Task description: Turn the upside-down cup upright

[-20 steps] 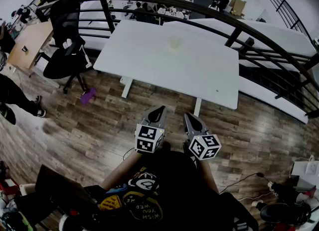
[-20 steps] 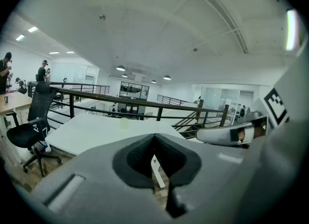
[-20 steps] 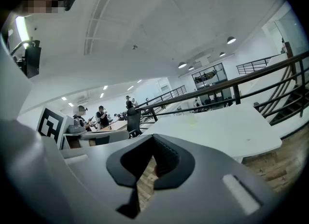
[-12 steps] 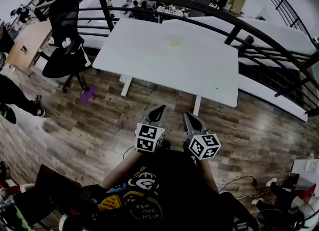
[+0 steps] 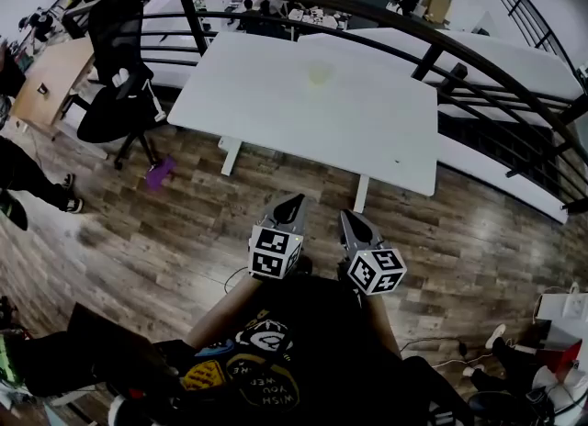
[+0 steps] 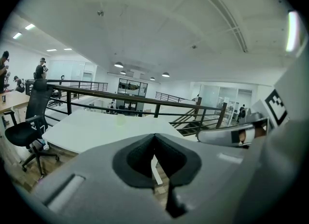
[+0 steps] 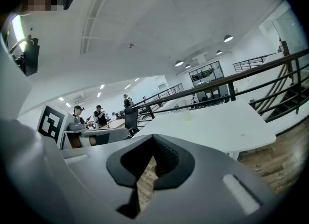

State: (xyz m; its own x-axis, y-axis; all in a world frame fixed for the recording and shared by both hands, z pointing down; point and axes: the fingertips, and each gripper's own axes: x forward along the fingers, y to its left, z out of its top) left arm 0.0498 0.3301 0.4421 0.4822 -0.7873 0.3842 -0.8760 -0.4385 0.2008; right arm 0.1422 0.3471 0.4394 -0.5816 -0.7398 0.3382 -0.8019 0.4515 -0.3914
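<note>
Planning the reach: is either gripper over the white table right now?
No: the head view shows the left gripper and right gripper above the wooden floor, short of the table.

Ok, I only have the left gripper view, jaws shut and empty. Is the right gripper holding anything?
Observer: No. The right gripper has its jaws together, with nothing between them.
Operator: Are both over the table?
Observer: No. It and the left gripper hang over the wooden floor, short of the white table.
Operator: Anything lying on the floor?
Observer: A small purple object, left of the table near the office chair.
</note>
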